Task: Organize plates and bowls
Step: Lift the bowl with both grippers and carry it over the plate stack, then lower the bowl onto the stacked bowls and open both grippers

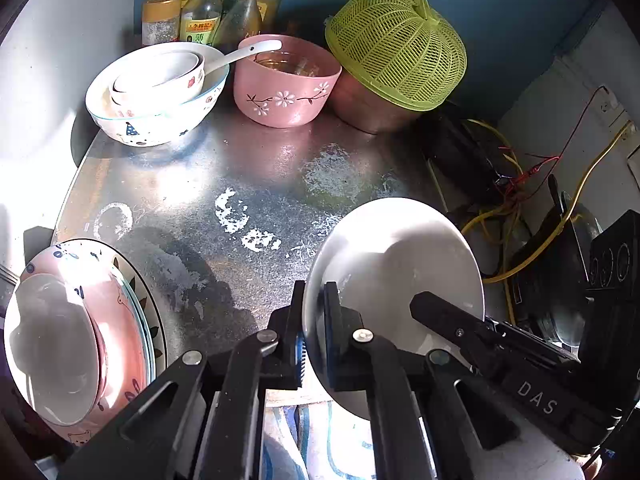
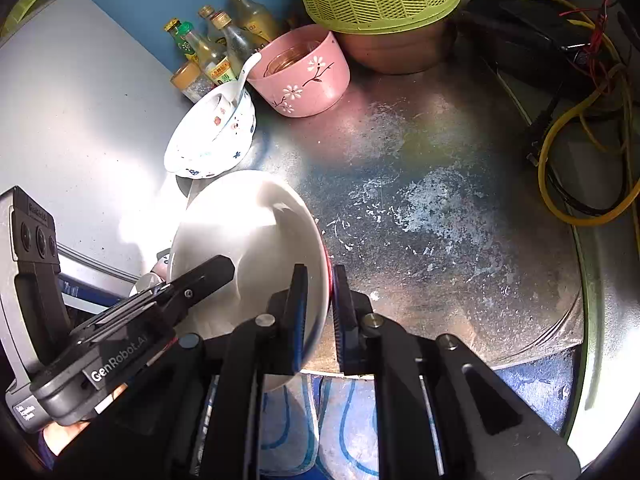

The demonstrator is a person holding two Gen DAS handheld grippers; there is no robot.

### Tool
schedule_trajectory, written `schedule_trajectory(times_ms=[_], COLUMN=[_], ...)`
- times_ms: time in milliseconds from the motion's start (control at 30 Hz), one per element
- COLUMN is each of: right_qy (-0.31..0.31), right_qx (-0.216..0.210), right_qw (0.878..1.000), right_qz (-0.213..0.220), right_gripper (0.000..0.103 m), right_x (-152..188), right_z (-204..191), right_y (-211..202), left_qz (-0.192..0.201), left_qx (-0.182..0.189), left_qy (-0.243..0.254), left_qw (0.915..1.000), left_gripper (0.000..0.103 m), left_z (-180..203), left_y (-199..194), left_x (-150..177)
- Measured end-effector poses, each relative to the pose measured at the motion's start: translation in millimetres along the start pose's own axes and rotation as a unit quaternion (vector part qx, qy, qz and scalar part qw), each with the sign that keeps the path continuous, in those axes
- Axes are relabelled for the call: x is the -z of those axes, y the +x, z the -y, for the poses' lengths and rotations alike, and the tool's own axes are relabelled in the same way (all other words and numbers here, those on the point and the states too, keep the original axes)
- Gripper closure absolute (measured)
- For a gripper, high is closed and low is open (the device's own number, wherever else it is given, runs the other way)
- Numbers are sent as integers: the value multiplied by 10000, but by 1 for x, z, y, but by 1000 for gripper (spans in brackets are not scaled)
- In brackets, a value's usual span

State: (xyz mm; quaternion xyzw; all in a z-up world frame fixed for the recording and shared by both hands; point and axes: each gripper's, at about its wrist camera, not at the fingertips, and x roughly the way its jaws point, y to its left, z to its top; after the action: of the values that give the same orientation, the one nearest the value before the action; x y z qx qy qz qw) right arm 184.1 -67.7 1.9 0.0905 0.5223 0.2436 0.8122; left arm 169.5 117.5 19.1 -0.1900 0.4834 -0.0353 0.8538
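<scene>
- My left gripper pinches the rim of a white plate, held on edge at 5 o'clock over the metal table
- My right gripper clamps the rim of a white bowl, at 7 o'clock in its view
- Stack of plates sits at 8 o'clock in the left view
- Nested white bowls with a spoon stand at 11 o'clock, just beside a pink bowl
- Green basket lies tilted at 1 o'clock; bottles at 12
</scene>
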Motion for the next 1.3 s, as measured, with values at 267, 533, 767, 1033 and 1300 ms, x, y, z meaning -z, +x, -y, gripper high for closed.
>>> schedule_trajectory(times_ms=[267,533,767,1033,1300], right_qy=[-255,-502,-782,-1133,-1479], right_qx=[-136,-278,-439,-650,-827], right_qw=[9996,9982,9954,9899,9825], right_qz=[-73,-196,-338,-559,-774], right_gripper=[90,90,90,90,90], right_x=[0,1,1,5,14], right_z=[-24,-50,-79,-118,-153], right_y=[4,14,27,47,65], left_qz=[167,289,418,545,630], left_qx=[-117,-262,-451,-691,-934], left_qy=[-209,-450,-760,-1151,-1510], left_qw=[9996,9982,9952,9895,9821], left_gripper=[98,98,98,97,98], left_z=[-18,-41,-71,-112,-149], left_y=[-18,-32,-49,-68,-84], left_x=[5,7,12,19,32])
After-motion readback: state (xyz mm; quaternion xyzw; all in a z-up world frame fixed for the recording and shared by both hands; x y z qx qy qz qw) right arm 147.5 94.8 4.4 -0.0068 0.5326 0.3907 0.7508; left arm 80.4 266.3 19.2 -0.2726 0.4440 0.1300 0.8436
